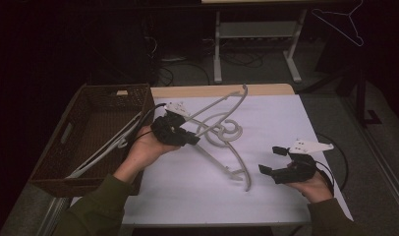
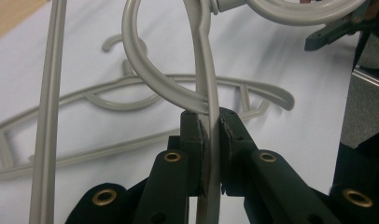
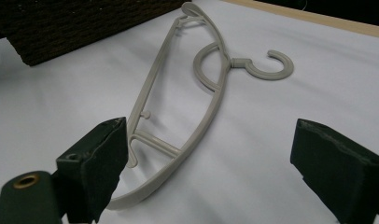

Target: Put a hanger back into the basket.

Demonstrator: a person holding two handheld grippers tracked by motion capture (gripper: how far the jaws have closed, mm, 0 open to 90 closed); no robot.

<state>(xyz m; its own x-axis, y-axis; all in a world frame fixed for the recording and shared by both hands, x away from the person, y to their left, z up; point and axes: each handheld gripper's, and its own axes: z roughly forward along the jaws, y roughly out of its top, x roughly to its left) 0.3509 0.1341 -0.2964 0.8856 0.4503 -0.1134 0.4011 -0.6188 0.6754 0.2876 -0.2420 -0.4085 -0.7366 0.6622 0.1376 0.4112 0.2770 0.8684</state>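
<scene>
Above the middle of the bench (image 1: 266, 206), a grey plastic hanger (image 1: 222, 102) hung tilted in the air, its thin bar pinched between the pads of the left tongs (image 2: 211, 135), which were closed tight on it. A second grey hanger (image 3: 178, 126) lay flat on the white sheet just below and to the right of it. To the near right, the right tongs (image 1: 272, 160) rested spread wide with nothing between them, pointing toward that lying hanger. At the far left stood a brown wicker basket (image 1: 97, 96) with another pale hanger (image 1: 106, 145) inside.
</scene>
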